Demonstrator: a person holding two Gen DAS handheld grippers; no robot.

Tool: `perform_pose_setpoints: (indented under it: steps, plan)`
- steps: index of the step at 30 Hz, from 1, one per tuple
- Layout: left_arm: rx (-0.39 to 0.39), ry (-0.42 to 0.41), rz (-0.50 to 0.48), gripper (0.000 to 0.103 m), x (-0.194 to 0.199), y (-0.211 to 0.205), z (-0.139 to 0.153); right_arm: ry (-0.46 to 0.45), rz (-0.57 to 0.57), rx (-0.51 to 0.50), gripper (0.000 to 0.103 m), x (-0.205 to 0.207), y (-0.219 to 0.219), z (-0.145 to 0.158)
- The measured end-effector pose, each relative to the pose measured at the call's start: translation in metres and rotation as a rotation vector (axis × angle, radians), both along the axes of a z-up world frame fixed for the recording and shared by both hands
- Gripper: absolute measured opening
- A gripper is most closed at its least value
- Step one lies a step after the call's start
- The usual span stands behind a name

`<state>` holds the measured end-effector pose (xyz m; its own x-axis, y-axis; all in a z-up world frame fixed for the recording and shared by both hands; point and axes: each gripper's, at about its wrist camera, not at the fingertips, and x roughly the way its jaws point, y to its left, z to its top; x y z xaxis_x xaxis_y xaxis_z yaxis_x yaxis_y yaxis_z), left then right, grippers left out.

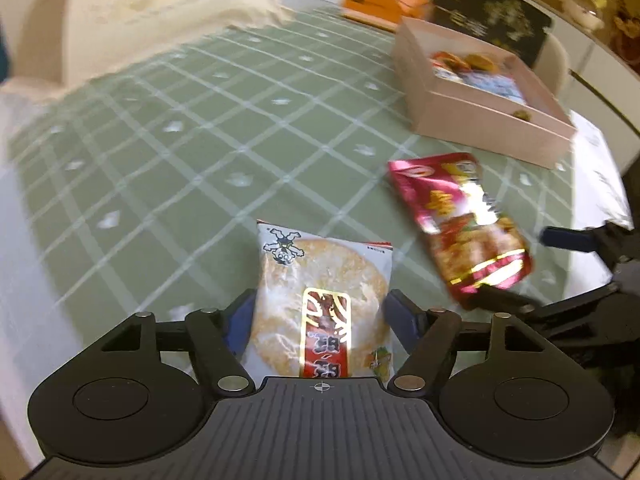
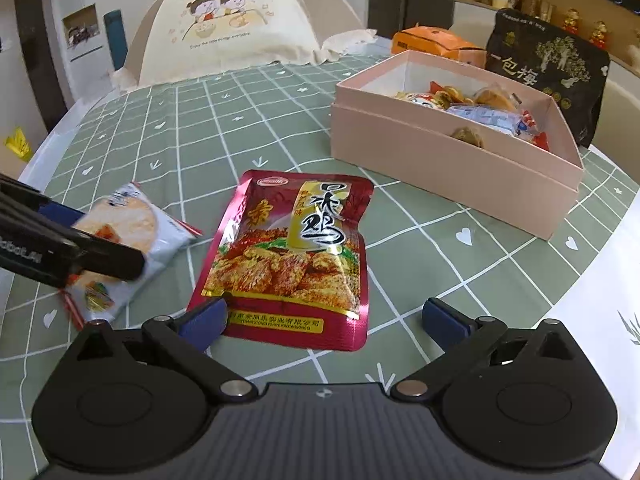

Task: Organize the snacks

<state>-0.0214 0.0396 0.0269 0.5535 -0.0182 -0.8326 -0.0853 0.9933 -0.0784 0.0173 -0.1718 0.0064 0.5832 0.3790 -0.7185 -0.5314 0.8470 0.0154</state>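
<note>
A white rice cracker packet (image 1: 320, 304) lies on the green checked tablecloth between the fingers of my left gripper (image 1: 320, 316), whose pads sit against its two sides. It also shows in the right wrist view (image 2: 124, 236). A red chicken snack pouch (image 2: 292, 256) lies flat between the spread fingers of my right gripper (image 2: 324, 320), which is open and around its near end. The pouch shows in the left wrist view (image 1: 460, 224). The pink snack box (image 2: 452, 160) stands to the right, holding several wrapped snacks.
A cream mesh food cover (image 2: 232, 24) stands at the far side of the table. An orange pack (image 2: 432, 42) and a black plum bag (image 2: 548, 64) sit behind the pink box. The table's edge curves close on the right (image 2: 600, 280).
</note>
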Motion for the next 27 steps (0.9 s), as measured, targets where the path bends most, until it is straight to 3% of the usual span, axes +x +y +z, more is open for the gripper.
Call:
perform_pose_setpoints:
  steps: [3,6,9,13,15,19,24,27]
  plan:
    - [-0.024,0.017,0.082,0.074,-0.010,0.014,0.000,0.029,0.020,0.003,0.095,0.002,0.000,0.008]
    - [-0.039,0.025,0.110,0.075,-0.010,0.017,0.000,0.013,0.014,0.053,0.095,0.007,0.007,0.021]
    - [-0.018,0.029,0.109,0.075,-0.010,0.011,0.001,-0.014,0.004,0.027,0.095,0.020,0.030,0.025]
    - [-0.060,0.042,0.116,0.077,-0.011,0.014,-0.002,0.039,-0.049,-0.019,0.096,0.044,0.059,0.013]
    - [-0.060,0.038,0.109,0.076,-0.012,0.014,-0.003,0.019,-0.070,-0.024,0.100,0.048,0.066,0.005]
    - [-0.063,0.035,0.101,0.076,-0.013,0.013,-0.003,0.021,-0.015,-0.012,0.100,0.046,0.061,0.003]
    - [-0.066,0.029,0.096,0.076,-0.015,0.015,-0.004,0.031,0.053,-0.034,0.070,0.036,0.042,0.014]
    - [-0.069,0.028,0.091,0.076,-0.015,0.015,-0.003,0.038,0.053,-0.053,0.060,0.028,0.027,0.021]
